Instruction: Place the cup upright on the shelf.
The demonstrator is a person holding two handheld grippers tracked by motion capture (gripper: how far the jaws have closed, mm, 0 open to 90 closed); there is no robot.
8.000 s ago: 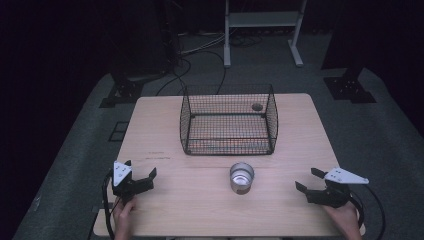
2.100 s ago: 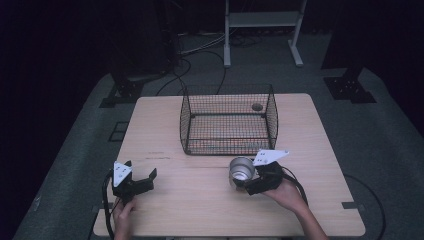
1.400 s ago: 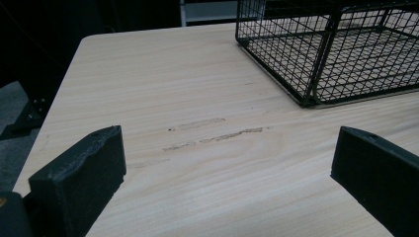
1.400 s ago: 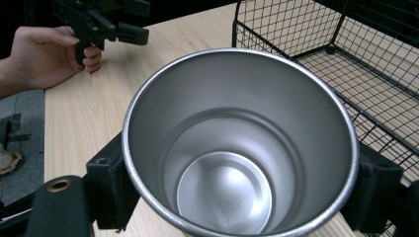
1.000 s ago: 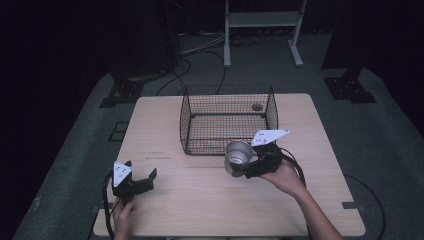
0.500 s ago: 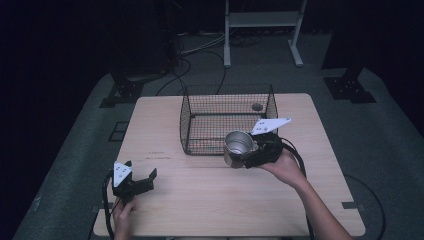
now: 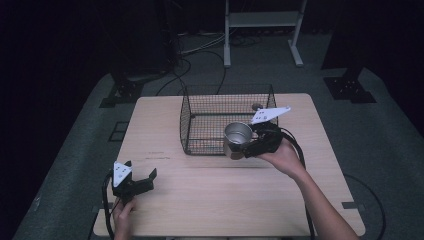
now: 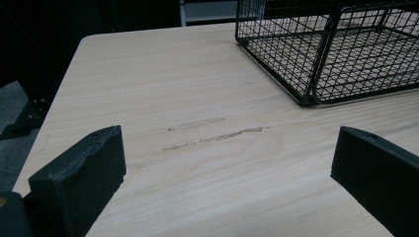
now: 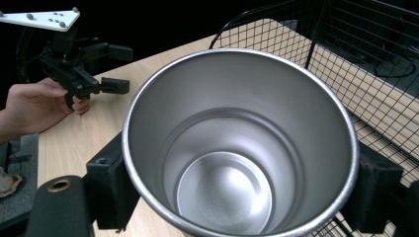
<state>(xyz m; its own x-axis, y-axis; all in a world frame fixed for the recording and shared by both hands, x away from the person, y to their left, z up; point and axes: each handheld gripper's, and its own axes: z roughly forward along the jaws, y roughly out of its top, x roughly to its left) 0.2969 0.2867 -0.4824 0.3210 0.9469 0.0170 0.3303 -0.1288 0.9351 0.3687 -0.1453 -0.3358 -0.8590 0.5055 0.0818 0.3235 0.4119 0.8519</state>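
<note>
Up off the table [image 7: 210, 200] since a moment ago, the cup [image 7: 237, 139] now hangs at the cage's [image 7: 200, 120] front rim, clamped upright between the right gripper's [image 7: 250, 145] jaws. Left gripper [image 7: 134, 184] rests near the table's corner, jaws wide apart, holding nothing.

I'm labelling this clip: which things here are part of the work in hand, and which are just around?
In the job:
- metal cup, empty, clamped in the right tongs and held up at the wire basket's front wall
- wire basket

Just around:
- left tongs, open, idle near the table's front left corner
- small round thing at the basket's far right corner
- white stand on the floor behind the table
</note>
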